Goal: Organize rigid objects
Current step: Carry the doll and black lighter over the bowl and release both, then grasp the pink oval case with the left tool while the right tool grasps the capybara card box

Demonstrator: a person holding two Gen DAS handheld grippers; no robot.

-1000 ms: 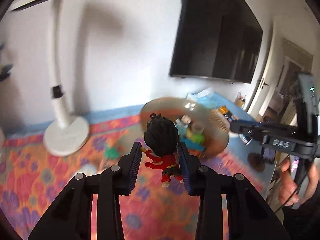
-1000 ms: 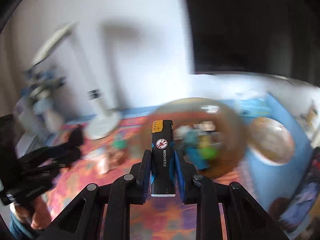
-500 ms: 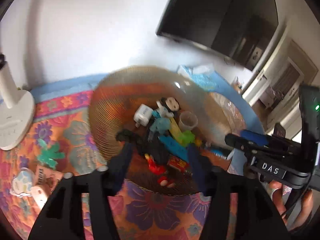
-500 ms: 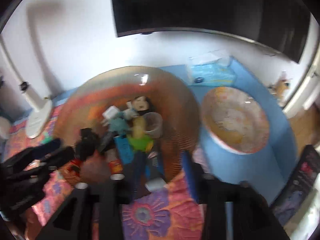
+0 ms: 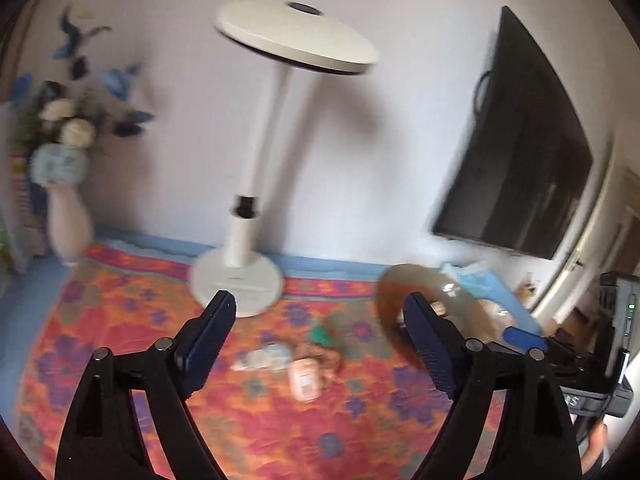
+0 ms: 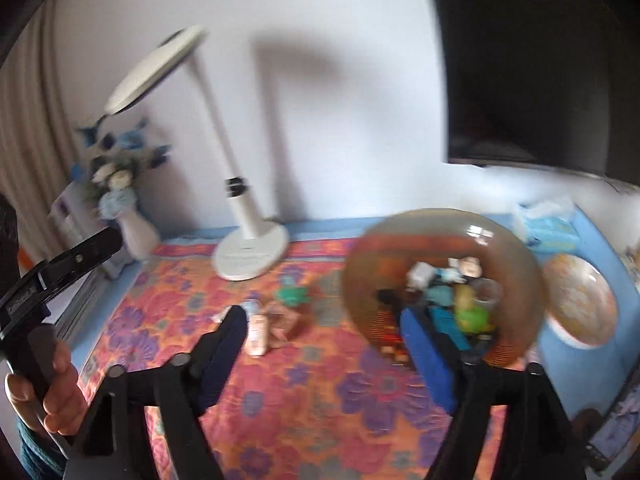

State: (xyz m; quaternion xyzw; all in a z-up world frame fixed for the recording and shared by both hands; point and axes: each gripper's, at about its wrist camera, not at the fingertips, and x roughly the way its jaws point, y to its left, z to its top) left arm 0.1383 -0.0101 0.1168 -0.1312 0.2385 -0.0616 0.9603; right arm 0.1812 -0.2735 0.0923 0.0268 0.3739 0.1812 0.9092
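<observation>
A white desk lamp [image 5: 256, 200] stands on its round base at the back of a flowered cloth [image 5: 120, 344] in orange, red and purple, spread over a blue worktop [image 6: 576, 364]. Left of the lamp, a pale vase [image 5: 68, 220] holds blue and white flowers [image 5: 76, 120]. A dark television [image 5: 516, 152] hangs on the white wall [image 5: 168, 60]. A pack of tissues [image 6: 548, 224] lies at the worktop's far right, by the wall. Everything is somewhat blurred.

Motion blur softens both views. The small items on the floral cloth [image 5: 120, 320] near the lamp base [image 5: 236, 280] cannot be identified. The amber bowl [image 6: 516, 248] holds a smeared jumble, partly hidden behind the right gripper's [image 6: 324, 344] blue pad. The television [image 6: 540, 60] is cut off at the frame edge.
</observation>
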